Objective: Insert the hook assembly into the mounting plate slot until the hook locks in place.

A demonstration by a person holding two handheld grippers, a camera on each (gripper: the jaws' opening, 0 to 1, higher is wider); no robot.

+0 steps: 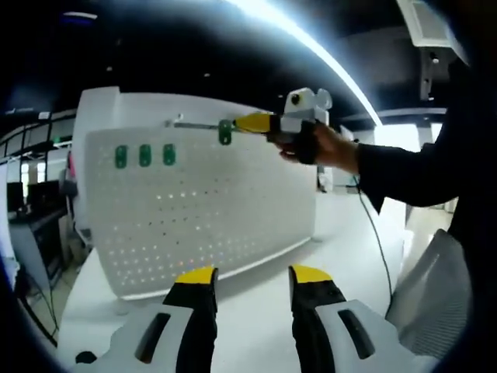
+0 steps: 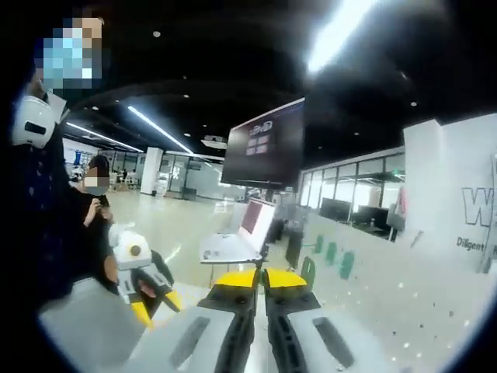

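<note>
The green hook (image 1: 225, 130) with its metal rod is up at the top edge of the white pegboard (image 1: 202, 225), clamped in the right claw (image 1: 260, 123), whose jaws are closed on it. Three green hooks (image 1: 144, 155) already sit in the board. The left claw (image 1: 252, 280) hangs open and empty over the white surface (image 1: 342, 233). Insertion seems underway; next likely needs a firm push until it locks.

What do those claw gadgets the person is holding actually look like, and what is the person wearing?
The left claw has two black jaws with yellow tips rising from a pale grey body with dark slots. The right claw matches it: yellow tips, black jaws, grey shell. In the left gripper view, the right claw has a white housing, and the hand holding it wears a black strap and a dark sleeve.
</note>
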